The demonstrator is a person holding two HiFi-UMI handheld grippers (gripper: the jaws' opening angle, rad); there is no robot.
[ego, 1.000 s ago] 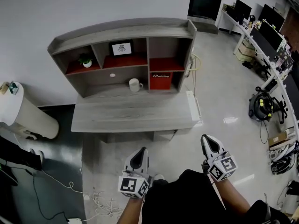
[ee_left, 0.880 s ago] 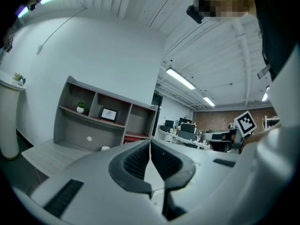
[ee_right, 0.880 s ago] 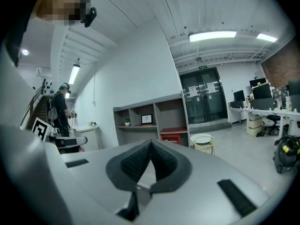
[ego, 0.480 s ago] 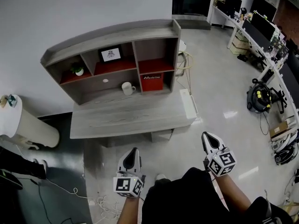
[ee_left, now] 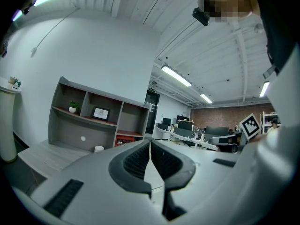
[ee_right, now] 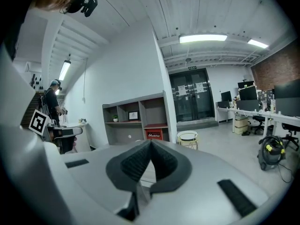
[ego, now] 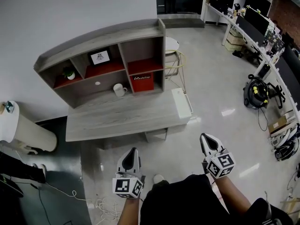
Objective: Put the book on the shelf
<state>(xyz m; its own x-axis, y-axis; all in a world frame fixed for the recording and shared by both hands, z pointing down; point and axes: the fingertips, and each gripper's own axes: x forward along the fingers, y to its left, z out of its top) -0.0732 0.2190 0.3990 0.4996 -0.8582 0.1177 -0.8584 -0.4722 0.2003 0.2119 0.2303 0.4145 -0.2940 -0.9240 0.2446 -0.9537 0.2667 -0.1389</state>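
Head view shows left gripper and right gripper, fingers pressed together on nothing, well short of the shelf.

The shelf slides left in the head view, more office floor shows at right, left gripper drifts left too.

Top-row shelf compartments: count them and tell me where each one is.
3. The left compartment holds a small potted plant, the middle compartment holds a framed picture, and the right compartment looks empty. None seems hidden.
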